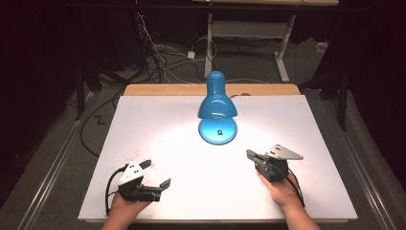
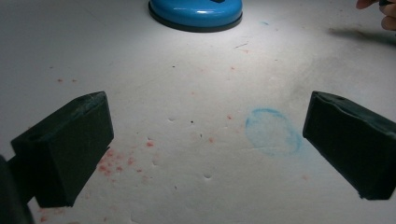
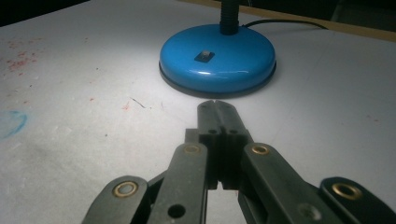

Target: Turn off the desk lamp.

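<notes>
A blue desk lamp (image 1: 217,101) stands lit at the far middle of the white table (image 1: 158,120), its round base (image 3: 217,58) carrying a small switch (image 3: 204,56). My right gripper (image 3: 215,108) is shut with nothing in it; its tips point at the base from a short way off, at the near right of the table (image 1: 251,155). My left gripper (image 1: 156,173) rests at the near left, jaws wide open over bare table, with nothing between the pads (image 2: 70,147).
Red specks (image 2: 116,161) and a faint blue ring (image 2: 273,132) stain the table surface near the left gripper. The lamp's black cord (image 3: 285,22) runs off the far edge. Beyond the table lie floor cables (image 1: 163,57) and a white stand frame (image 1: 249,33).
</notes>
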Tool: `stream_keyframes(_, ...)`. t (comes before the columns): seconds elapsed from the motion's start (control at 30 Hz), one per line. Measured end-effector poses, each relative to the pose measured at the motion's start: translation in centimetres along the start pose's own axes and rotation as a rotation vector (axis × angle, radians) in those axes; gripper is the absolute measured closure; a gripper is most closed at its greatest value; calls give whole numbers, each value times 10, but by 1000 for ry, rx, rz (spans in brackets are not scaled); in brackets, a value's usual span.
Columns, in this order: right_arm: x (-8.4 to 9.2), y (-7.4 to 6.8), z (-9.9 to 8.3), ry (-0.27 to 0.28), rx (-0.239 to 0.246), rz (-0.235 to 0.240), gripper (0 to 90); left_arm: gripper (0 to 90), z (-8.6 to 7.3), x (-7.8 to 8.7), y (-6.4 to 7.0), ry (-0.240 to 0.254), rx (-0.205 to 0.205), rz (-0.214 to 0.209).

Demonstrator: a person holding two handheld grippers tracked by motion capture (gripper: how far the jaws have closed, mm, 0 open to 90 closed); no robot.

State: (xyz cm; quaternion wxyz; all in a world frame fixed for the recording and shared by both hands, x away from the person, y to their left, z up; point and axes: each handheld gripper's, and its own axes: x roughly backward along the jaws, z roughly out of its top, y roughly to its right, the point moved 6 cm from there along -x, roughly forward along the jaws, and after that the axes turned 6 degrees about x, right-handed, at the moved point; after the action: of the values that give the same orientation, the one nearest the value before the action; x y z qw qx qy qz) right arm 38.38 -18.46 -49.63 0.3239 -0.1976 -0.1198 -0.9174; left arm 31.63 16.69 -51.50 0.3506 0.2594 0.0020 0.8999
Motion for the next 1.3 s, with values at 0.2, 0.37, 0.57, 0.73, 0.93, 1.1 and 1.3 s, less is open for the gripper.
stream_keyframes(0.2,-12,4,7,-3,17,-17,900,11,0,1,-1,2,3,1)
stream_keyframes(0.37,-21,3,10,-11,28,-7,900,12,0,1,-1,1,1,1)
stream_keyframes(0.57,-37,2,18,-16,9,34,900,12,0,1,-3,1,3,0)
stream_keyframes(0.73,-47,1,20,-29,9,46,900,12,0,0,-3,-1,1,-2)
stream_keyframes(0.93,-62,-1,23,-38,19,66,900,12,0,-1,-2,-1,-1,-6)
stream_keyframes(1.1,-72,-1,26,-36,16,60,900,12,0,-1,-1,-1,-1,-8)
stream_keyframes(1.3,-81,2,30,-41,6,62,900,12,0,-2,-1,-4,-4,-14)
